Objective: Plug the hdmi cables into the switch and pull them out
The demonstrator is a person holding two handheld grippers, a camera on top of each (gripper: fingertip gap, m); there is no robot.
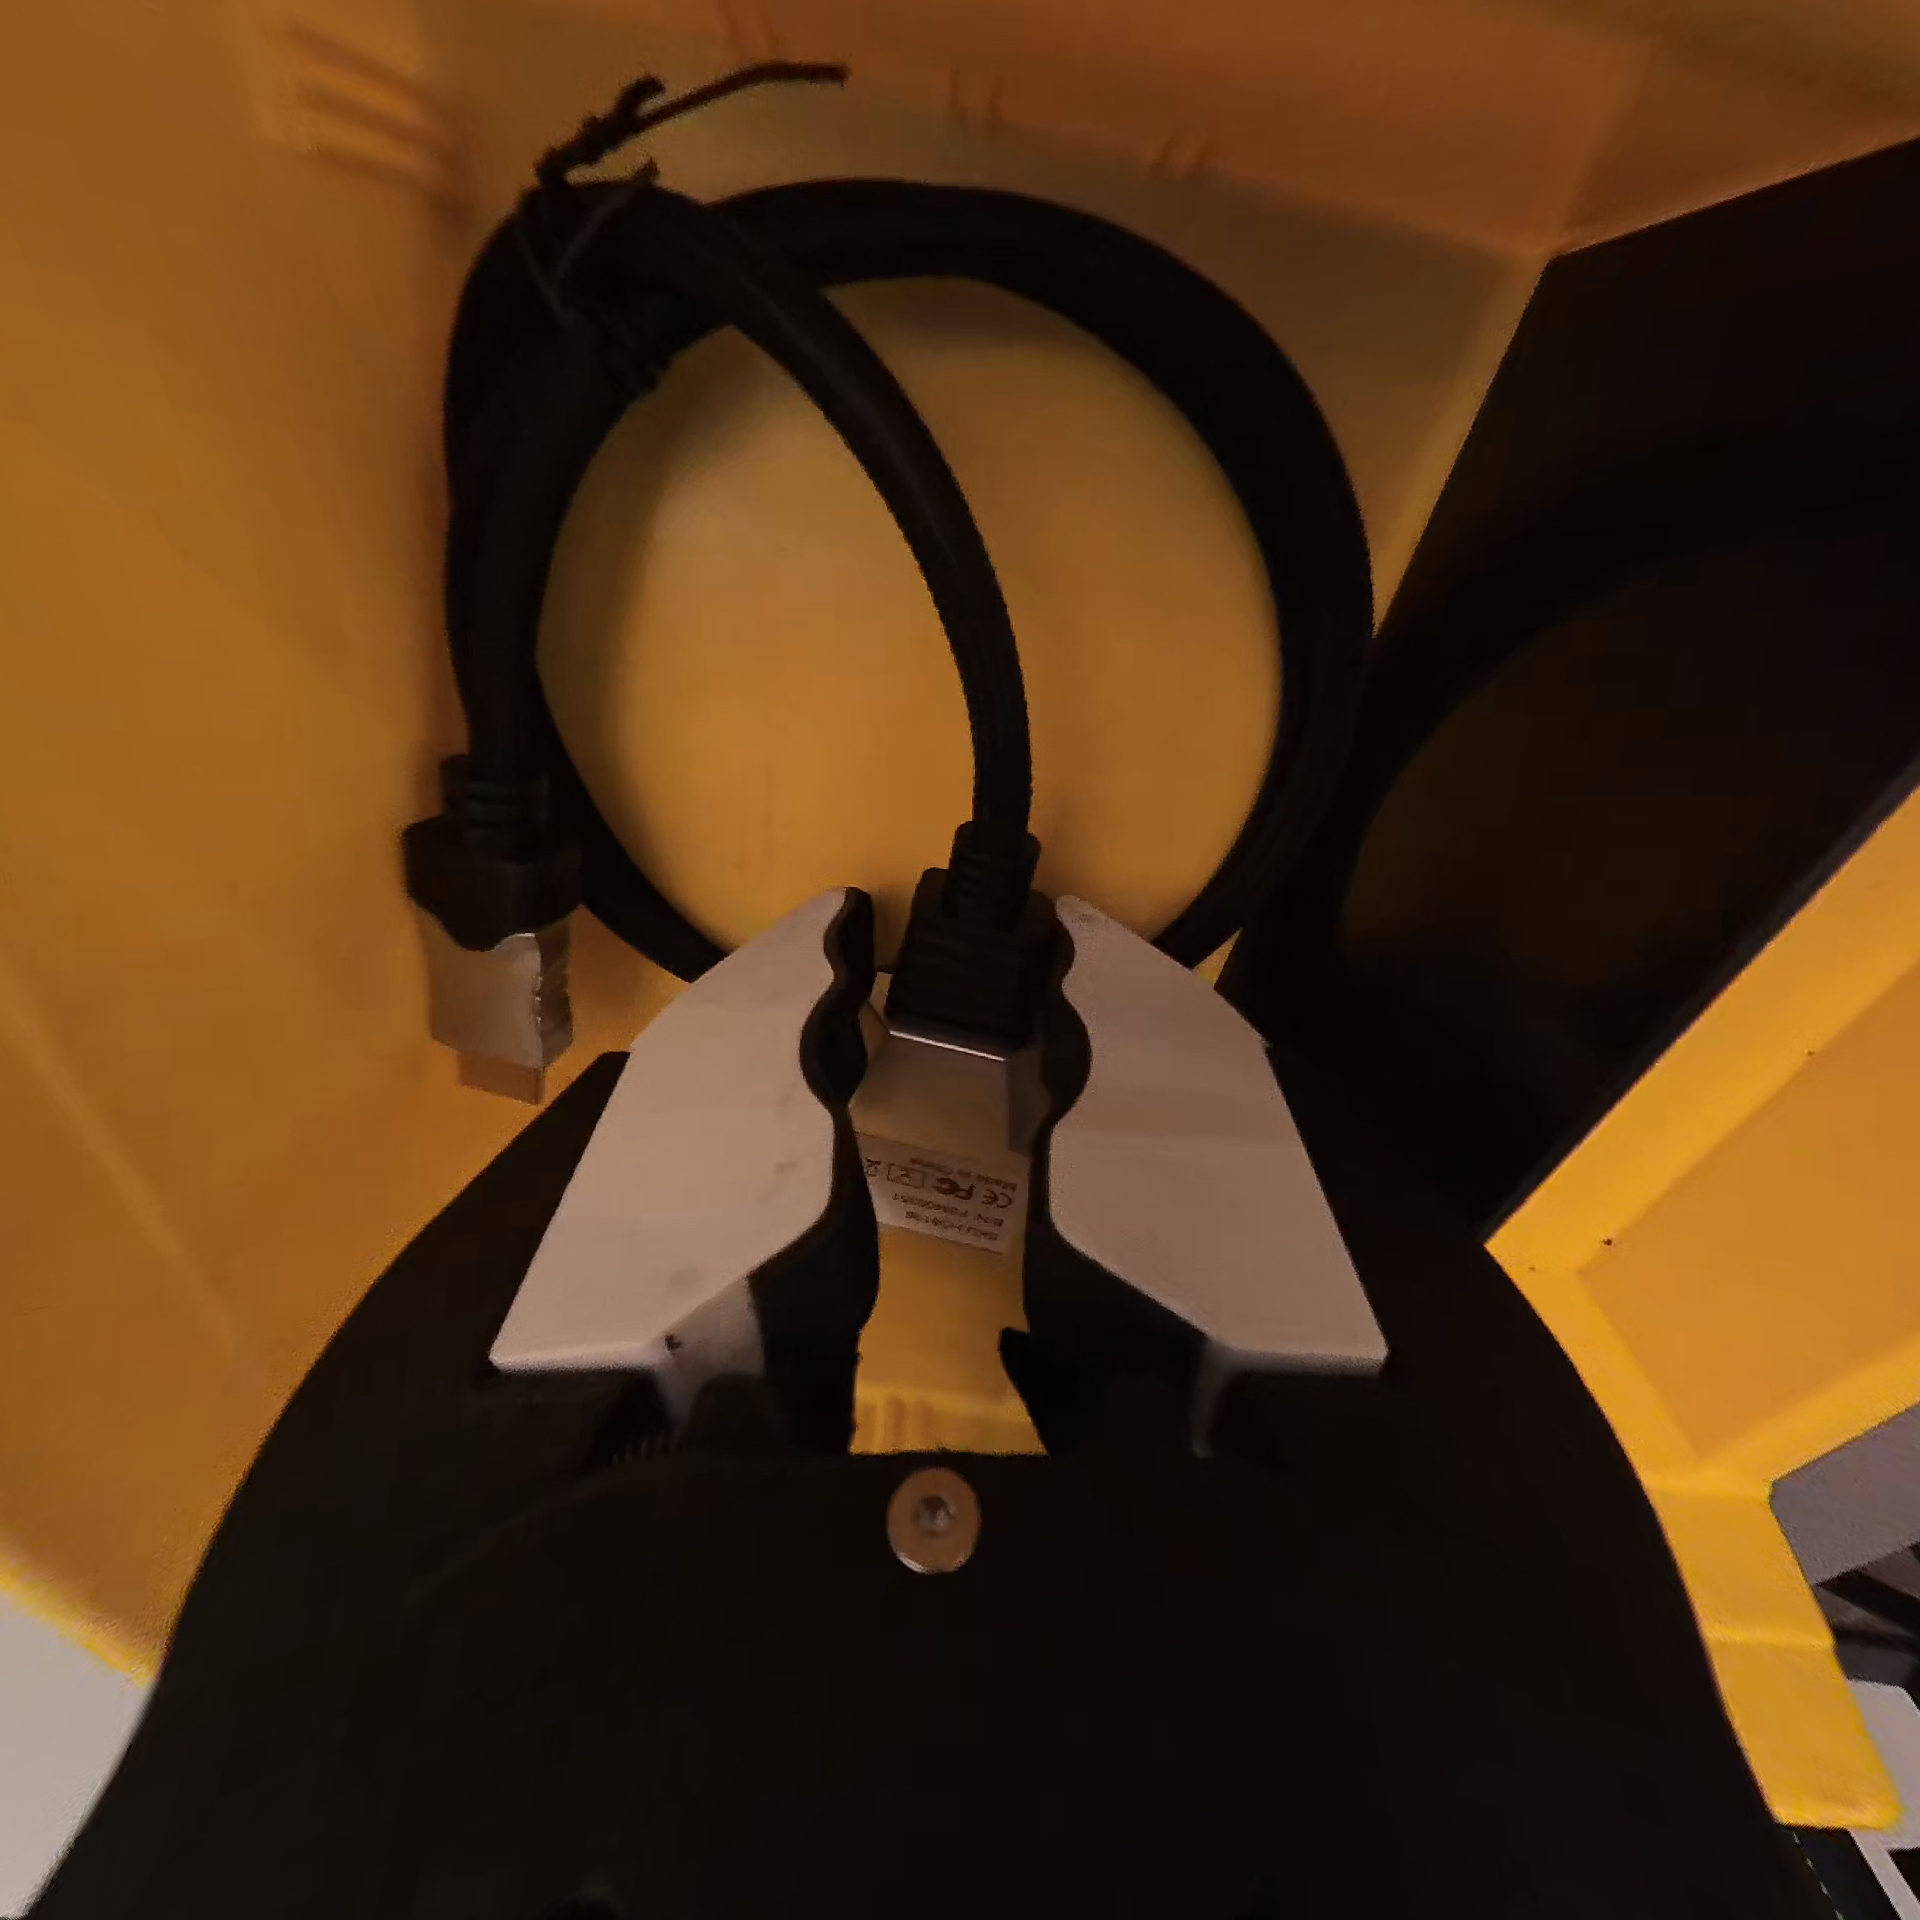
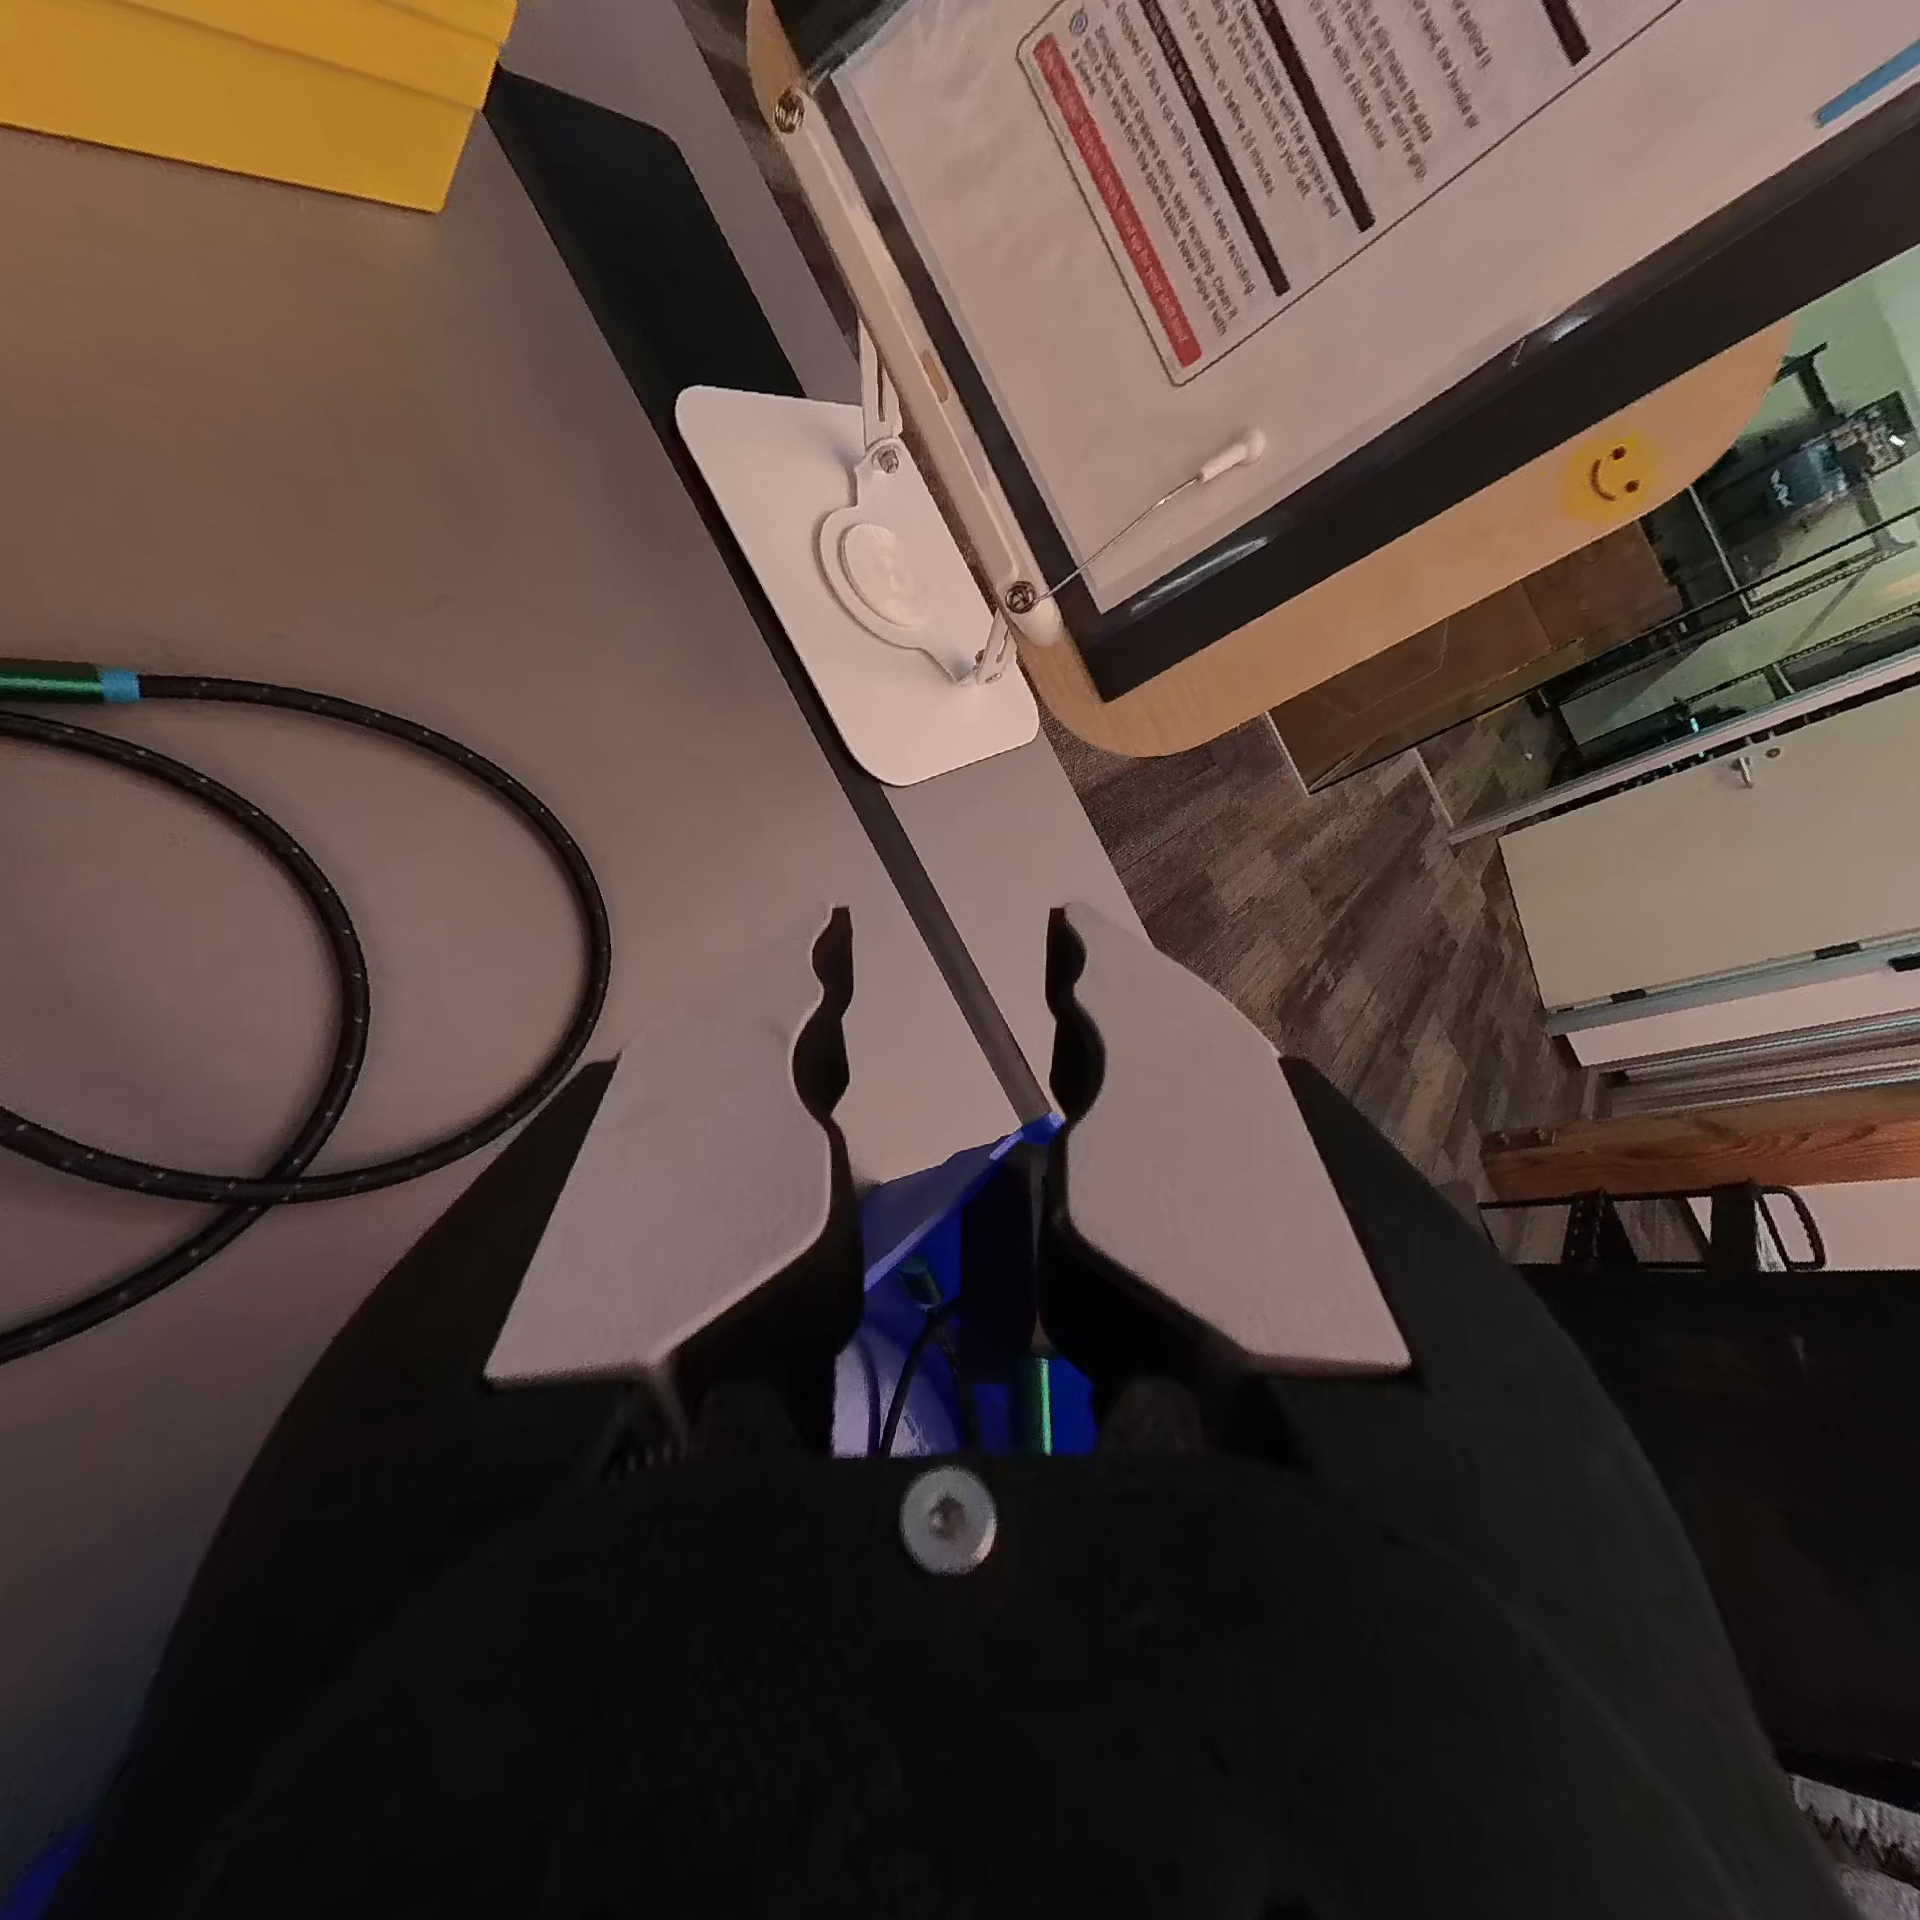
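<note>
Left gripper (image 1: 961,997) jaws clamp HDMI cable plug (image 1: 956,1023) inside yellow bin (image 1: 208,623).

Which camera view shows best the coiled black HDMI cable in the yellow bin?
The left wrist view: the coiled black HDMI cable lies whole in the yellow bin, one plug between the left gripper fingers. The right wrist view shows only a corner of the bin.

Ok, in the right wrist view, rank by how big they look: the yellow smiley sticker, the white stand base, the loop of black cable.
1. Cable loop, biggest, though it lies nearer the camera, so real size is unsure.
2. White base.
3. Smiley sticker, smallest, and farthest.
</note>
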